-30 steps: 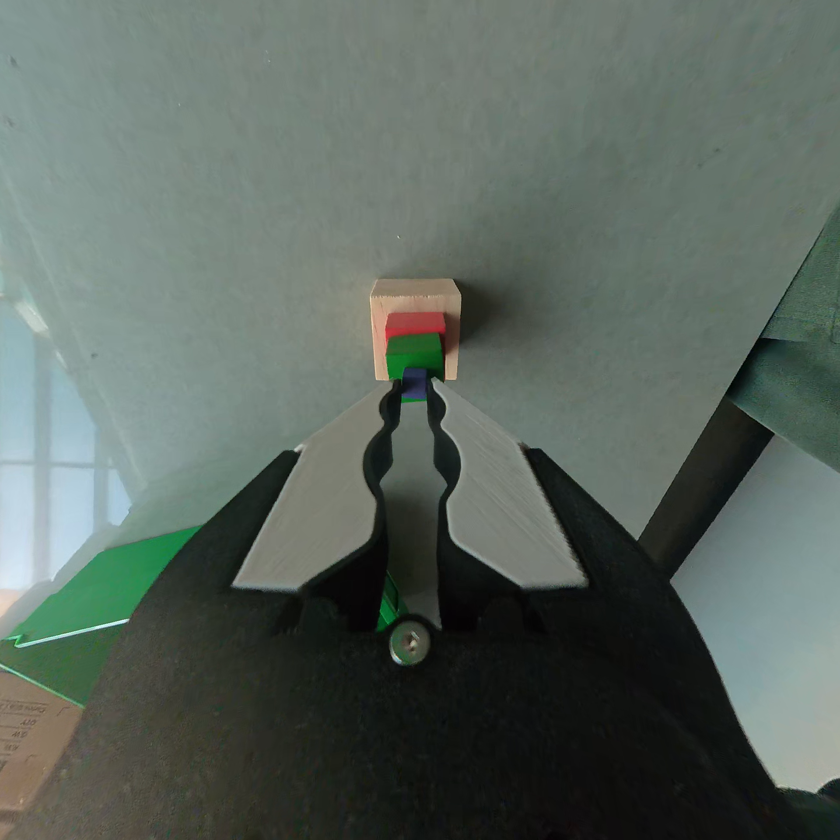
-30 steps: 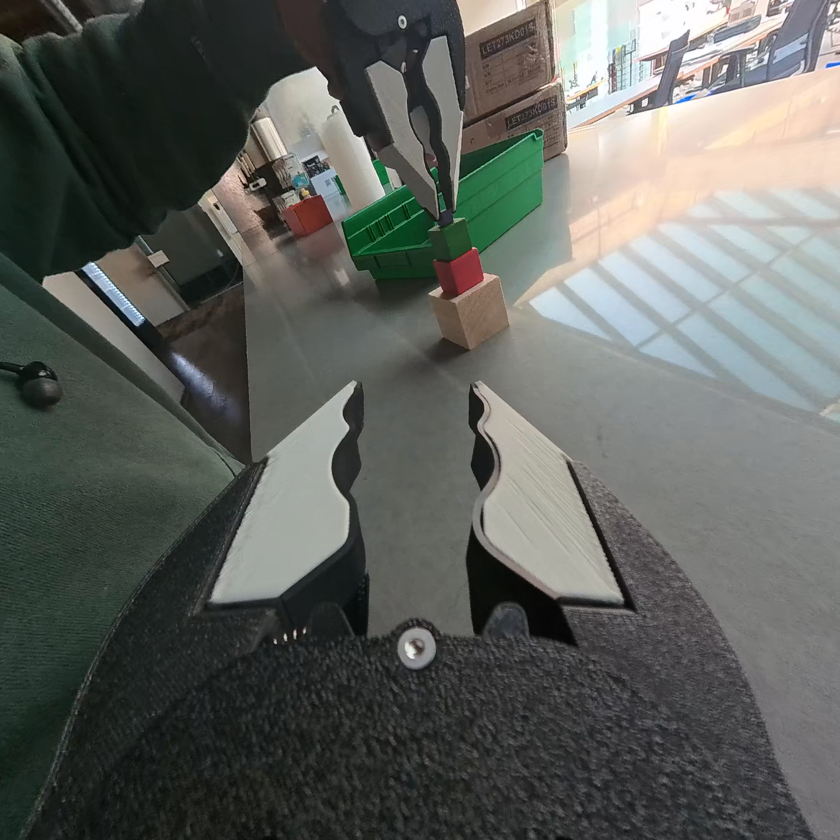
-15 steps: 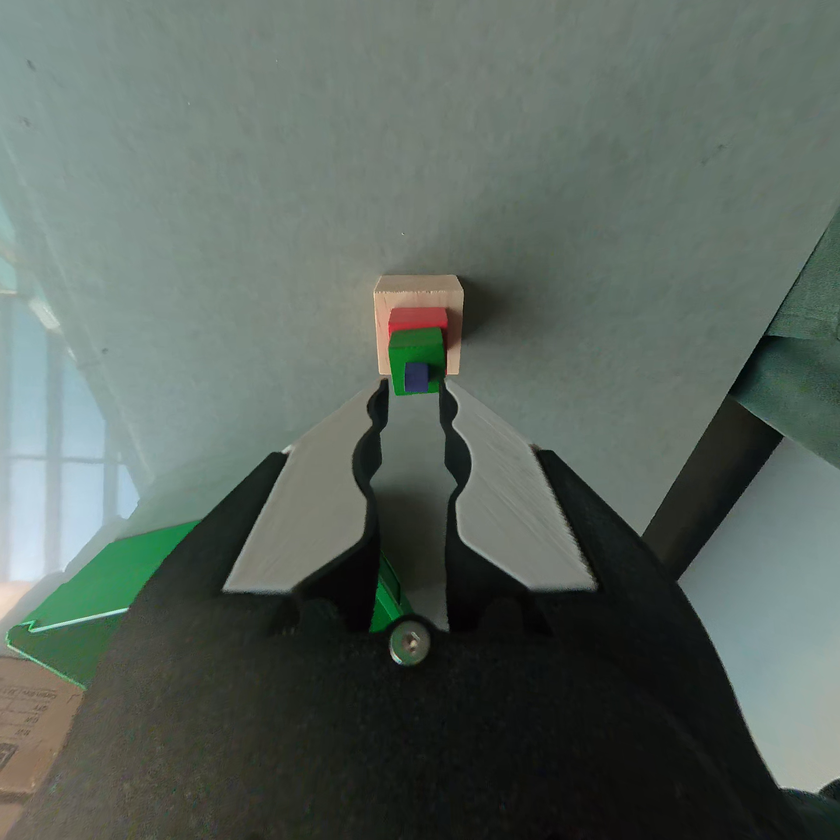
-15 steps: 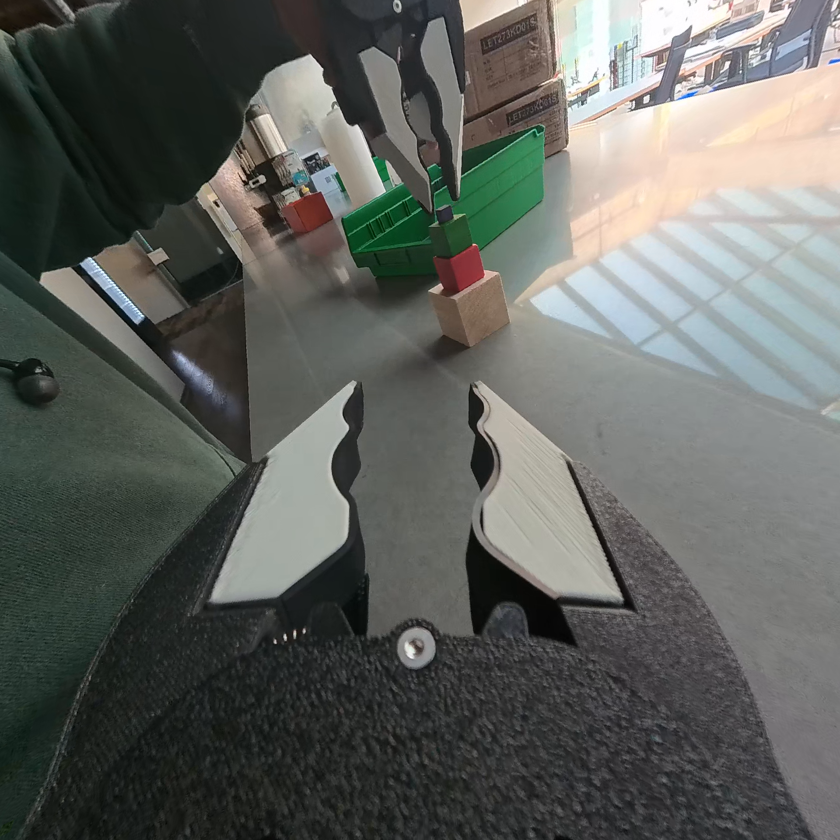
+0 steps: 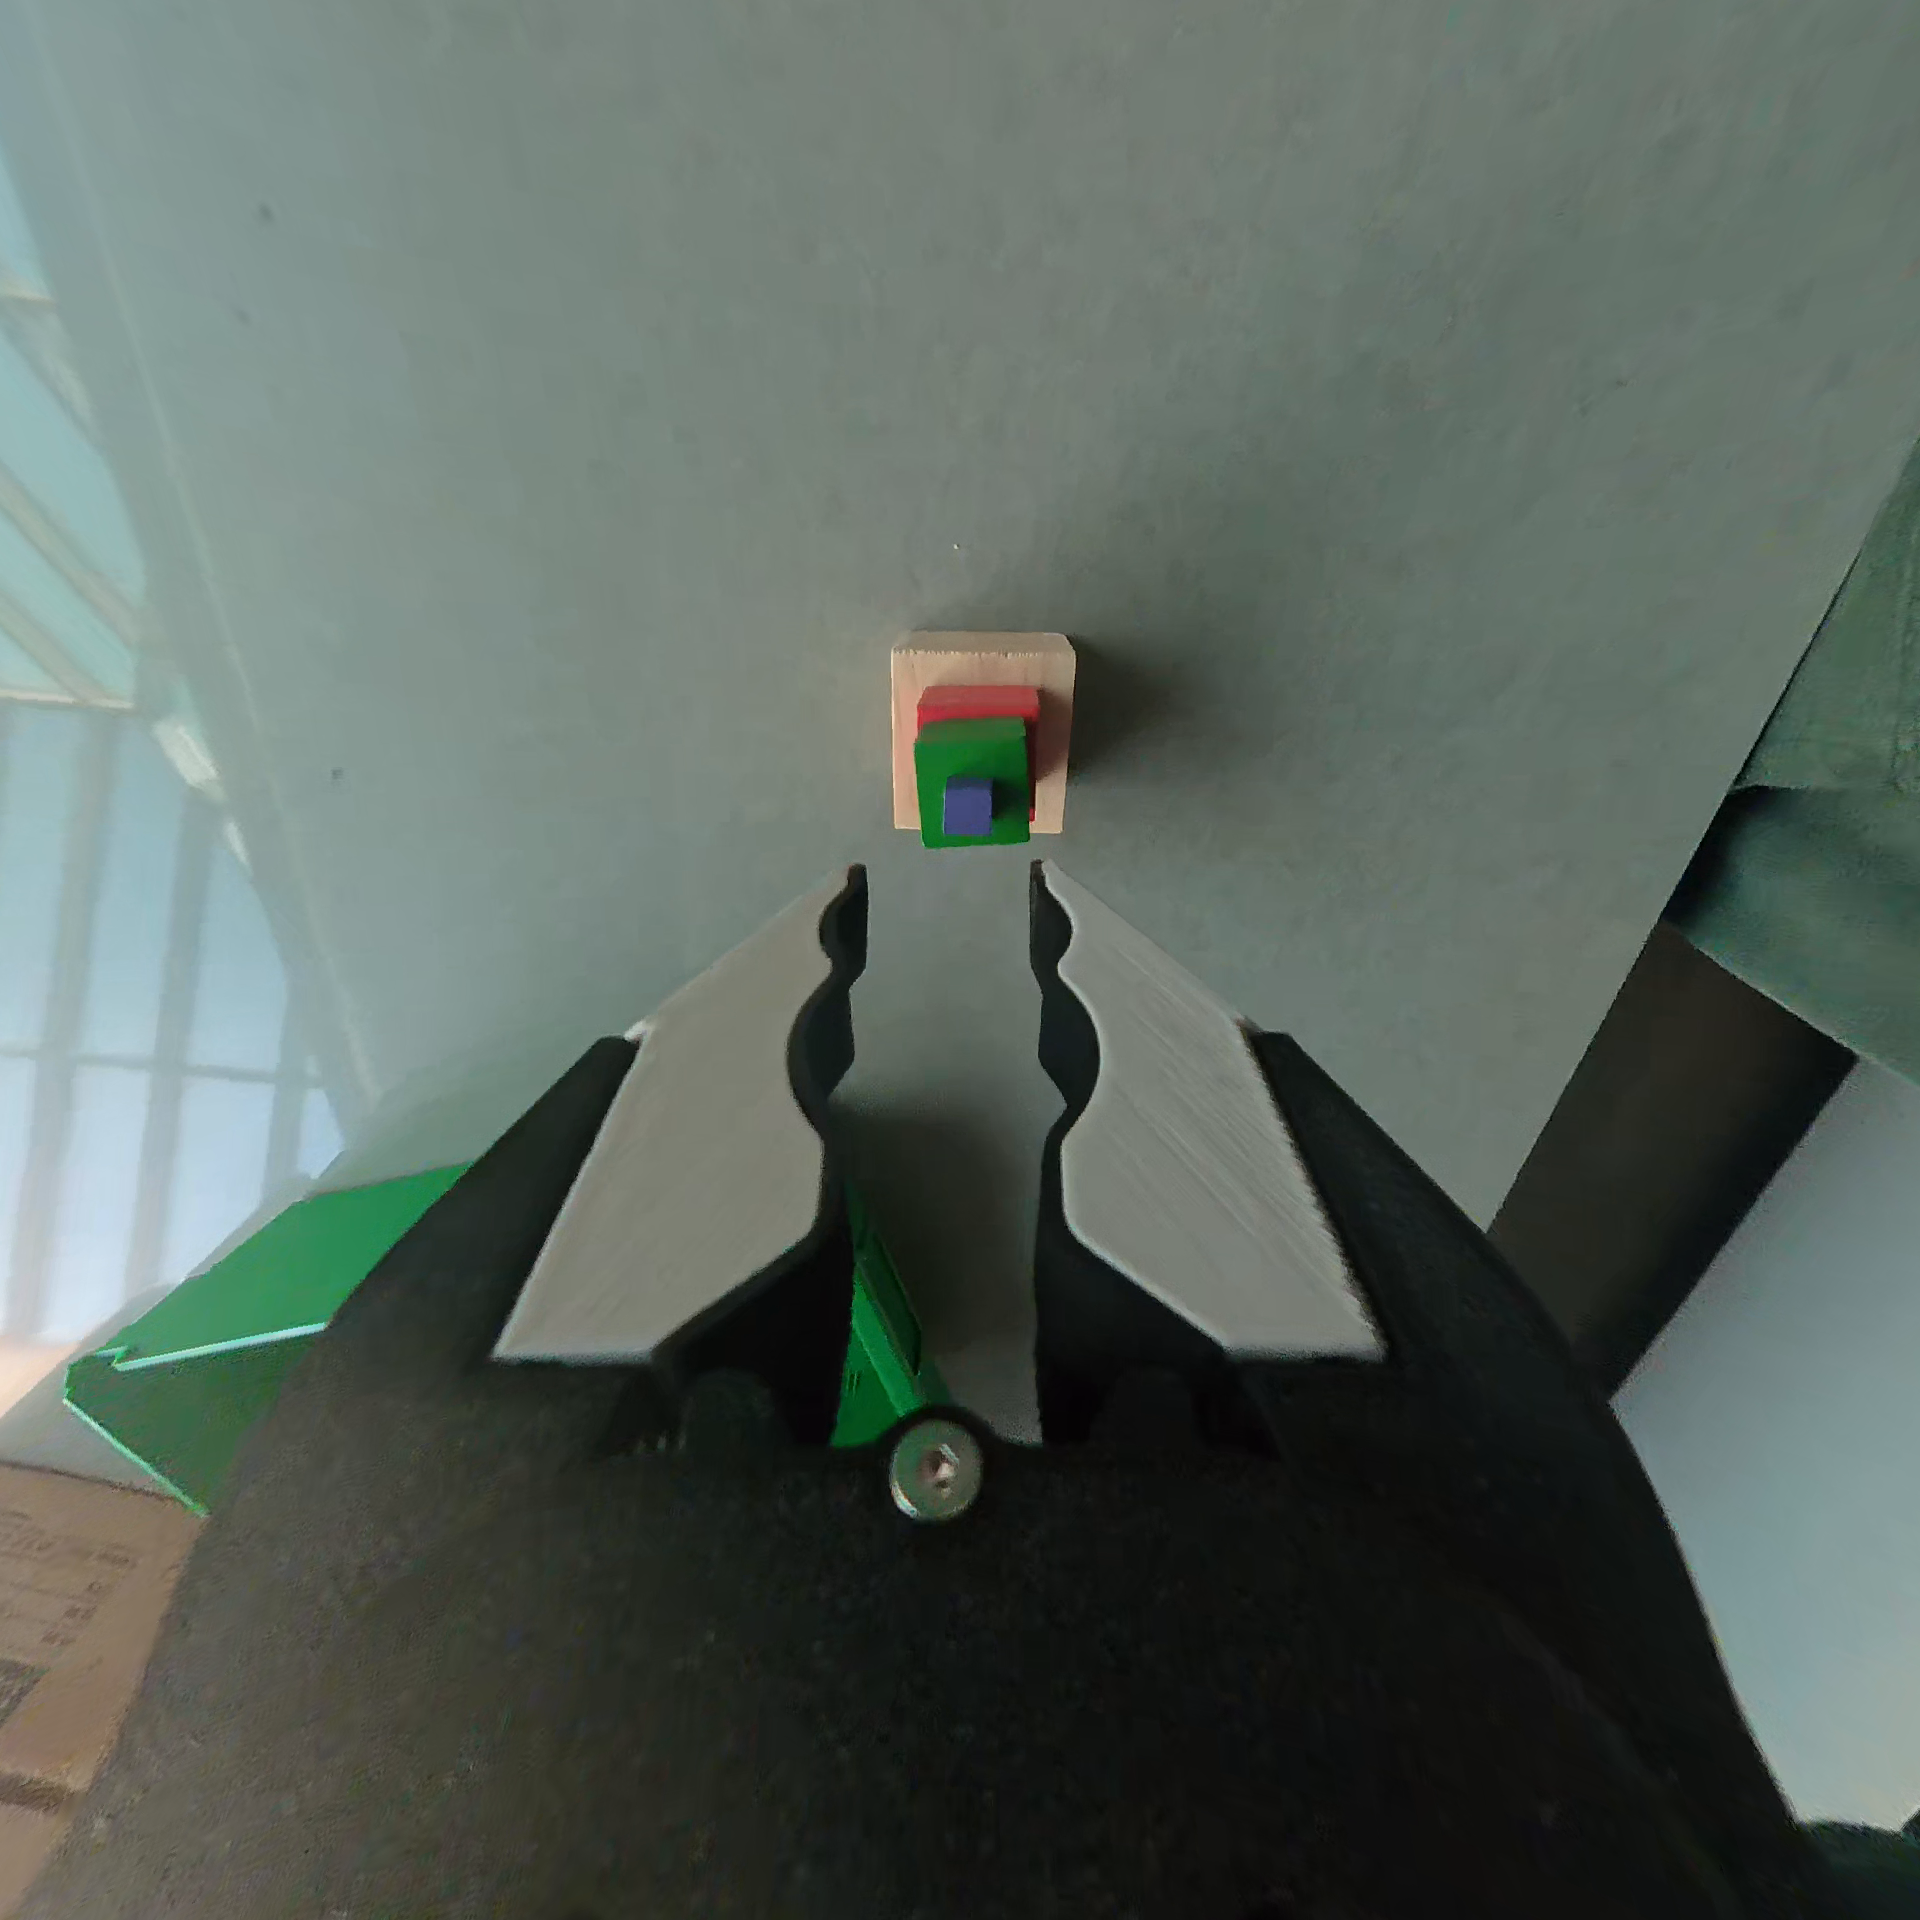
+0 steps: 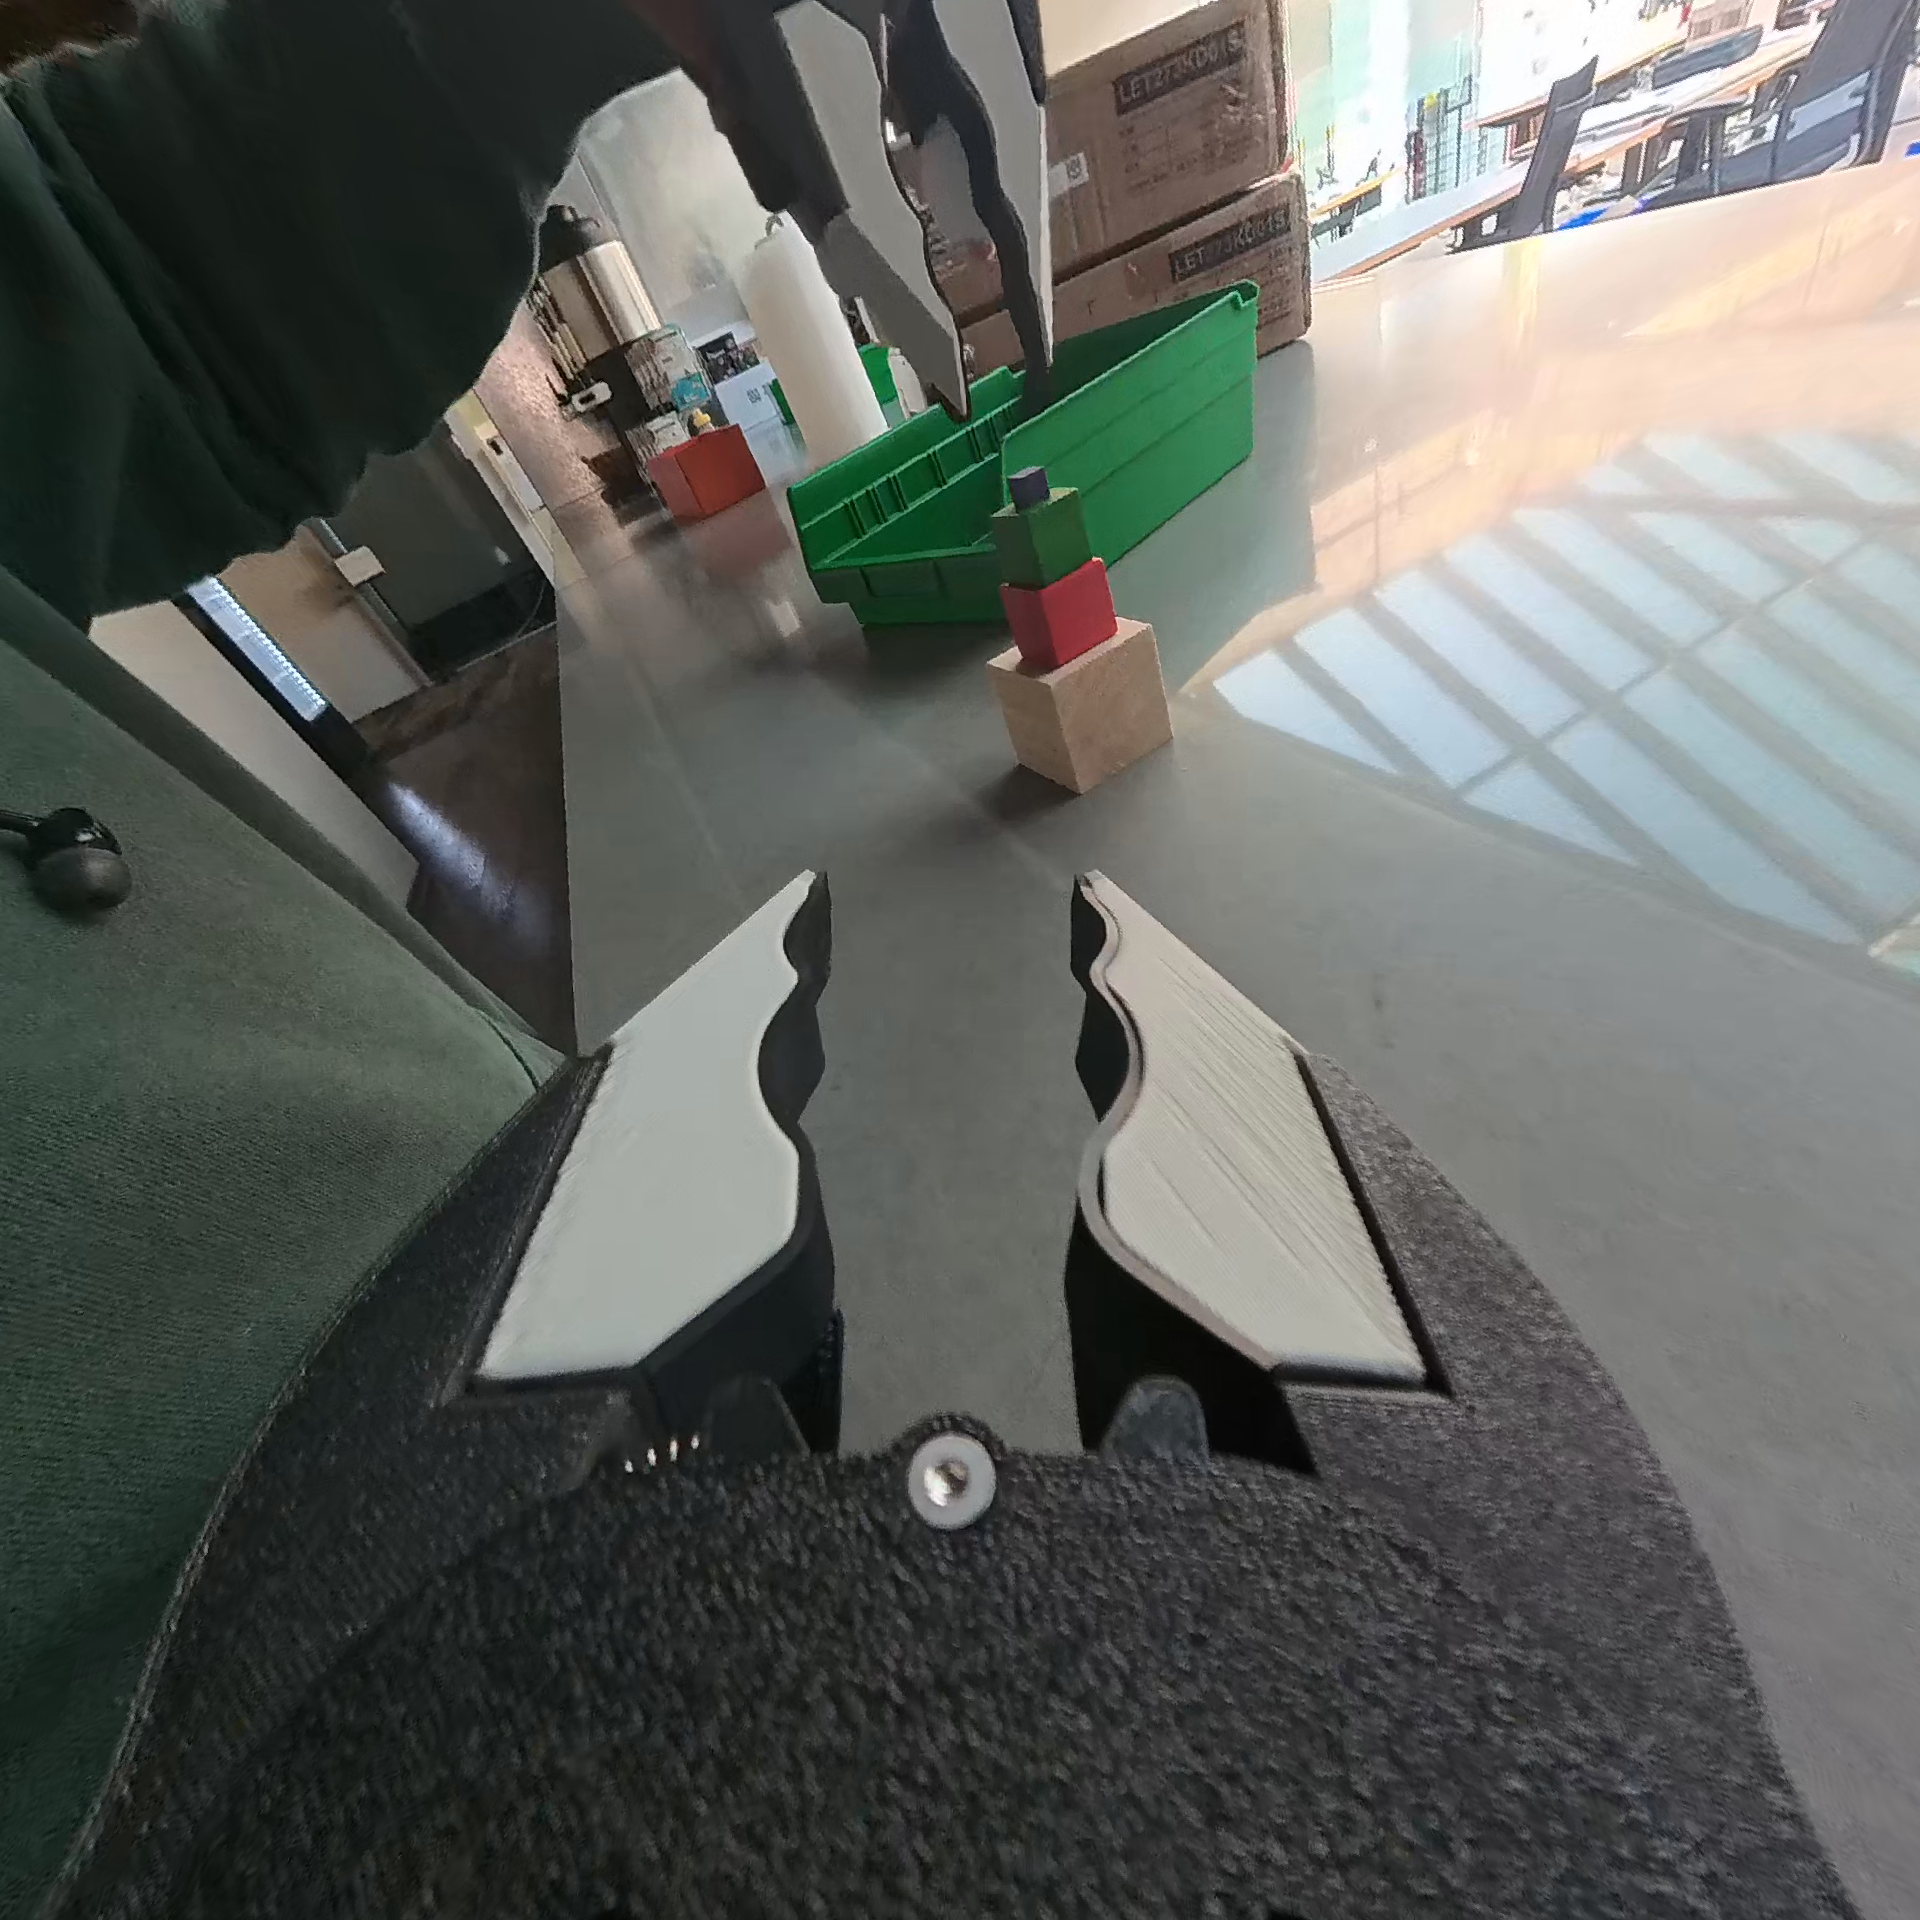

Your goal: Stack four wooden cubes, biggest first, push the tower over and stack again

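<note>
A grey table fills most of both views. In the right wrist view a green bin sits in the upper middle of the frame, with cardboard boxes behind it at the top.

Just in front of the bin stands a stack of four blocks. At the bottom is a plain wooden block, then a red block, then a green block, and on top a small blue block. All look rigid and light. The upper blocks sit off-centre and slightly turned on each other, so the stack probably tips at a sideways nudge. Flat opposite side faces are the fair places to grip, with the blue one offering very little face.

The left gripper points down over the stack, its jaws apart and empty. In its own view the blue block lies just above the fingertips, centre frame. In the right wrist view it hangs at the top centre, its tips clear of the blue block, though how far is hard to judge.

The right gripper rests low in the frame, jaws apart and empty, well apart from the stack.
</note>
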Demonstrator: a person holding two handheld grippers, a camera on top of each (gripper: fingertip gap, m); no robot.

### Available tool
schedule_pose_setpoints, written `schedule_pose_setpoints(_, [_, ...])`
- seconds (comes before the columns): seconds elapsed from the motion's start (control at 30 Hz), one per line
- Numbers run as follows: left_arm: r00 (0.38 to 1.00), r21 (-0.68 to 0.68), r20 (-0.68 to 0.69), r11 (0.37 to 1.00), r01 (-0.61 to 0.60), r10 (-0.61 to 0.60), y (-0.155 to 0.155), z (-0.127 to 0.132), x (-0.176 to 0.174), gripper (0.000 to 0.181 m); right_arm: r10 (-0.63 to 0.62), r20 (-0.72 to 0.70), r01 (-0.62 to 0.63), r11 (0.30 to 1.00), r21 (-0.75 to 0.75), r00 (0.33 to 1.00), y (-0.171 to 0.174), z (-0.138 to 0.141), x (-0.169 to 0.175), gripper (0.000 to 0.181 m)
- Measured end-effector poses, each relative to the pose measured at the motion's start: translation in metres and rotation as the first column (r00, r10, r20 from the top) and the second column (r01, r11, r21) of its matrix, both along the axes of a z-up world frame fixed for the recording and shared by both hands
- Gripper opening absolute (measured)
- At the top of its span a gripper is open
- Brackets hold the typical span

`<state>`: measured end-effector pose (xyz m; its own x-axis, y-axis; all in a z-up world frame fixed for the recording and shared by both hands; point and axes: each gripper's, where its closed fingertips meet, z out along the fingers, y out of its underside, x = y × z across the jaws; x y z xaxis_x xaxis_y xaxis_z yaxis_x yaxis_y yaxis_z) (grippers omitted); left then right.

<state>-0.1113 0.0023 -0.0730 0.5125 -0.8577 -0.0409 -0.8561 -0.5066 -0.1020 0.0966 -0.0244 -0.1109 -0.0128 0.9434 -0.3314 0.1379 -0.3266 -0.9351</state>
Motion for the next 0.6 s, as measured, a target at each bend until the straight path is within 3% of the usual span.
schedule_pose_setpoints(0.2, [0.988,0.113,0.150,0.992,-0.055,0.038,-0.002,0.005,0.006,0.030,-0.001,0.006,0.001,1.000,0.007,1.000,0.000,0.000,0.000,0.046])
schedule_pose_setpoints(0.37, [0.922,0.249,0.381,0.952,-0.176,0.071,-0.010,0.009,0.015,0.036,-0.012,0.018,0.011,0.999,0.044,1.000,0.001,0.001,-0.001,0.045])
schedule_pose_setpoints(0.6, [0.770,0.420,0.628,0.786,-0.454,0.110,-0.037,0.006,0.017,0.049,-0.031,0.080,0.023,0.994,0.108,0.996,0.000,-0.002,0.000,0.045])
